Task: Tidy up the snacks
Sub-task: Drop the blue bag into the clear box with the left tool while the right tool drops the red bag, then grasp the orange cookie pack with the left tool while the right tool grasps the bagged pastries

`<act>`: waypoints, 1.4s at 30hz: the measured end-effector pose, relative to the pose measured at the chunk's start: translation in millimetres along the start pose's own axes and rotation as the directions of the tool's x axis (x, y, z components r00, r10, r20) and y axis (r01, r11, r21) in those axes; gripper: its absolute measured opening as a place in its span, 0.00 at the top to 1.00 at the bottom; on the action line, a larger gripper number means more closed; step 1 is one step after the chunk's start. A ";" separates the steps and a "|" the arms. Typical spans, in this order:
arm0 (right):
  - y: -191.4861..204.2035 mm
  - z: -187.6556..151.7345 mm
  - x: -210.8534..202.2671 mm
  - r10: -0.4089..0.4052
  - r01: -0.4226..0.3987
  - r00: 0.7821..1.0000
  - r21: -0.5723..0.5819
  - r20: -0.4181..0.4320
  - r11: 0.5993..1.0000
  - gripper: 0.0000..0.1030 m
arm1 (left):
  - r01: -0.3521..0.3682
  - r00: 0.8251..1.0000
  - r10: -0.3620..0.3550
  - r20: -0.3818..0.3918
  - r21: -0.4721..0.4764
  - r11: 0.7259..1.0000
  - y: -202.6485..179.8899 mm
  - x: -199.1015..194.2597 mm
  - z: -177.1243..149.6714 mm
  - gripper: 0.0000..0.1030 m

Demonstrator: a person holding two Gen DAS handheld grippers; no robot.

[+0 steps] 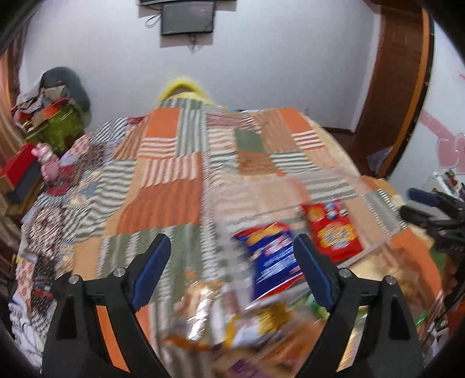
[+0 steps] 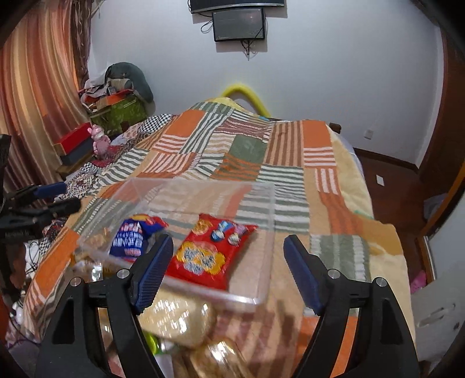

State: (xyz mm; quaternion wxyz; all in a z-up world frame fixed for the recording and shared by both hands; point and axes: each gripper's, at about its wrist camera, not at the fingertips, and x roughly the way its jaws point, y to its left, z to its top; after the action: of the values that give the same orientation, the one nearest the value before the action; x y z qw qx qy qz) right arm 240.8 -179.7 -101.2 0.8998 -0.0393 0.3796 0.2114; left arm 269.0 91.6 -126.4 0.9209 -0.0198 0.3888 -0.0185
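Observation:
A clear plastic bin [image 2: 263, 203] stands on the patchwork bedspread [image 2: 250, 148]. In it lie a red snack bag [image 2: 207, 253] and a blue snack bag [image 2: 132, 237]. Both bags also show in the blurred left wrist view, red [image 1: 334, 229] and blue [image 1: 273, 256]. My right gripper [image 2: 228, 256] is open and empty, just before the bin's near wall. My left gripper [image 1: 232, 258] is open and empty above a pile of loose packets [image 1: 250, 317]. Clear-wrapped beige packets [image 2: 177, 319] lie under my right gripper. The left gripper shows at the left edge of the right wrist view [image 2: 49, 197].
Boxes, a green bag and a pink toy [image 2: 100, 139] crowd the bed's left side by the curtain [image 2: 35, 96]. A dark screen [image 2: 238, 24] hangs on the far wall. A wooden door frame [image 1: 398, 87] stands right of the bed.

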 end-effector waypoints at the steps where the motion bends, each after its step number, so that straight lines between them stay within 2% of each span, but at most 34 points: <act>1: -2.0 -4.3 -1.4 -0.003 0.003 1.000 0.005 -0.004 1.000 0.26 | -0.018 1.000 0.018 -0.013 -0.006 1.000 7.3 -0.7 -7.0 0.15; 7: -12.4 -34.3 -3.7 -0.027 0.028 0.998 0.026 -0.052 0.999 0.26 | -0.110 0.988 0.109 -0.108 -0.004 0.994 39.2 10.2 -51.7 0.15; 11: -14.5 -59.7 -2.1 -0.036 0.041 0.995 0.052 -0.093 0.998 0.26 | -0.127 0.980 0.124 -0.157 -0.008 0.992 50.4 27.4 -71.2 0.16; 17: -17.9 -82.7 6.2 -0.020 0.034 0.984 0.080 -0.175 0.996 0.26 | -0.083 0.977 0.078 -0.196 -0.014 0.996 52.2 56.0 -80.2 0.31; 23: -13.8 -86.5 3.5 0.026 -0.013 0.979 0.065 -0.200 0.998 0.23 | -0.047 0.978 0.040 -0.203 -0.031 0.998 51.3 72.5 -79.6 0.37; 26: -5.8 -92.7 6.2 0.015 -0.010 0.978 0.024 -0.208 1.000 0.23 | -0.035 0.977 0.028 -0.210 -0.029 0.999 48.7 77.8 -81.7 0.41; 31: -9.6 -91.4 16.0 0.008 -0.001 0.976 0.033 -0.218 0.999 0.25 | -0.050 0.977 0.043 -0.209 -0.024 0.998 47.6 75.7 -81.8 0.59; 32: -11.7 -92.2 17.5 0.002 0.007 0.975 0.040 -0.221 0.999 0.27 | -0.056 0.976 0.052 -0.210 -0.017 0.998 46.6 74.0 -82.9 0.64; 33: -12.4 -92.5 18.0 -0.004 0.014 0.975 0.044 -0.221 0.999 0.33 | -0.070 0.975 0.068 -0.212 -0.004 0.998 45.7 71.8 -85.5 0.67; 36: -16.7 -94.7 16.2 -0.026 0.039 0.975 0.053 -0.222 0.998 0.50 | -0.078 0.973 0.074 -0.219 -0.008 0.997 47.2 63.2 -94.6 0.67; 38: -21.7 -96.0 11.7 -0.019 0.035 0.977 0.071 -0.214 0.997 0.56 | -0.082 0.973 0.076 -0.218 -0.019 0.996 49.3 55.9 -101.3 0.68; 42: -23.0 -97.3 4.6 -0.028 0.044 0.981 0.083 -0.190 0.996 0.57 | -0.098 0.974 0.086 -0.209 -0.047 0.994 52.3 41.6 -110.4 0.68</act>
State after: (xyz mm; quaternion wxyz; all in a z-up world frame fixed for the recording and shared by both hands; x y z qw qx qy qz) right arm 188.2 -221.5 -175.4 0.8642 -0.0272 0.4714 0.1738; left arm 219.8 139.3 -235.8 0.8745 -0.0262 0.4832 0.0335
